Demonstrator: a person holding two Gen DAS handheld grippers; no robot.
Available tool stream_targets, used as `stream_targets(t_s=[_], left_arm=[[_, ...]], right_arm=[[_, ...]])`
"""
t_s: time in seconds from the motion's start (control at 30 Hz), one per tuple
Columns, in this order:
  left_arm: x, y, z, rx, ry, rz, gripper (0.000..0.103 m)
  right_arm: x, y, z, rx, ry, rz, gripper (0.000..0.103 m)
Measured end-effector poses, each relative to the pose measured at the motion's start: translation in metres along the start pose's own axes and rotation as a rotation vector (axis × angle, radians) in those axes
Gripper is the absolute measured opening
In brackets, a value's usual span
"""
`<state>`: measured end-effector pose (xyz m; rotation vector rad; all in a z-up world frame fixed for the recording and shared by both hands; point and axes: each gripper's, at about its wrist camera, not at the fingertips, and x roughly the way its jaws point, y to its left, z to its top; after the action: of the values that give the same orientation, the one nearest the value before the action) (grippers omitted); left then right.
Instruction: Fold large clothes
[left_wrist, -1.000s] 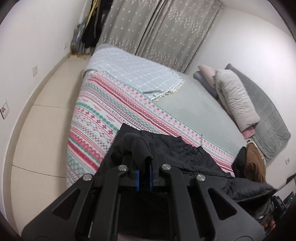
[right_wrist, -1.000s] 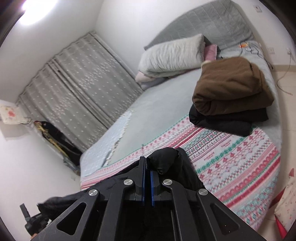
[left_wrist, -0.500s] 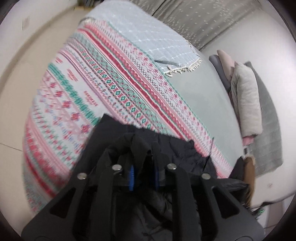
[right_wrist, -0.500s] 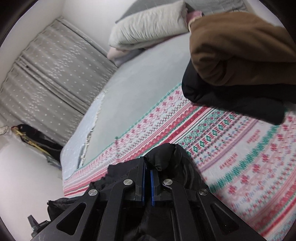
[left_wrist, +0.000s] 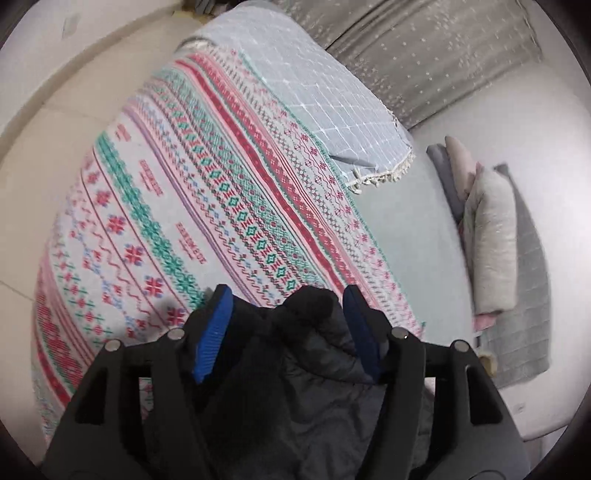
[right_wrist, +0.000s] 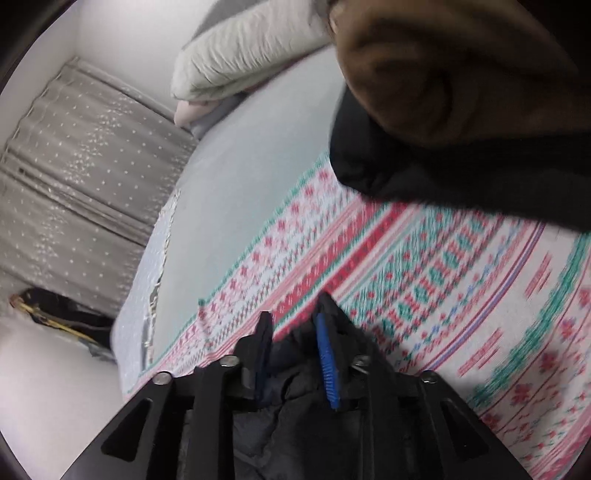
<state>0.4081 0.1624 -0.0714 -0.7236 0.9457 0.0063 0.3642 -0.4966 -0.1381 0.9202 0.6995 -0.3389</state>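
- The black quilted jacket (left_wrist: 314, 373) lies on the bed, on the patterned red-and-green blanket (left_wrist: 155, 206), at the near end of it, well away from the pillows; a bunched fold of the jacket rises between the fingers of each tool.
- The left gripper (left_wrist: 286, 321) has its blue-padded fingers (left_wrist: 212, 332) wide apart, one on either side of that raised fold. It looks as though the cloth has been let go so that this edge can settle flat on the blanket.
- The right gripper (right_wrist: 295, 345) also has its fingers (right_wrist: 327, 365) apart, though by a narrower gap, with dark fabric lying loosely between them. Nothing appears pinched; whether the pads brush the cloth cannot be told through the blur.
- Both tools sit low over the jacket, which suits a release after laying a fold down, judging from the slack fabric.
- Beyond the jacket, toward the head of the bed in the right view, a folded brown garment (right_wrist: 454, 70) rests on top of a folded black garment (right_wrist: 443, 177). This is probably the stack of finished pieces, kept apart from the jacket to leave folding room.
- The grey checked throw (left_wrist: 325, 99) lies on the blanket's far side from the jacket, and the folded cream quilt (left_wrist: 491, 236) sits by the headboard, both out of the way.
- The jacket looks lumpy, so more smoothing is likely needed.
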Motion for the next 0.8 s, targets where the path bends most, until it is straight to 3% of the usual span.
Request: stream_targets(t_s=[0.13,0.27,0.37,0.4,0.47,0.6,0.8], left_arm=[[-0.014,-0.03,-0.017,0.173,-0.034,0.045,0.063],[-0.033,-0.065,-0.04,0.333,-0.096,0.059,0.063],[-0.034,-0.092,-0.076,0.494,-0.126,0.071,0.064],[-0.028,-0.102,-0.09,0.561,-0.111,0.084,0.064],[-0.008,-0.115,-0.123,0.684,-0.067,0.138,0.064],[0.028,-0.104,-0.14,0.7,-0.039,0.26,0.064],[0.038,-0.081,-0.117,0.667,-0.115,0.297,0.065]], right_arm=[[-0.026,0.026,0.0,-0.138,-0.082,-0.046,0.031],[-0.039,0.073,-0.023,-0.396,-0.068,-0.049,0.036],[-0.026,0.099,-0.055,-0.566,0.064,0.003,0.047],[-0.011,0.107,-0.076,-0.639,0.163,0.016,0.048],[0.013,0.111,-0.105,-0.7,0.241,-0.03,0.048],[0.036,0.109,-0.122,-0.699,0.2,-0.116,0.048],[0.049,0.102,-0.116,-0.655,0.137,-0.149,0.048]])
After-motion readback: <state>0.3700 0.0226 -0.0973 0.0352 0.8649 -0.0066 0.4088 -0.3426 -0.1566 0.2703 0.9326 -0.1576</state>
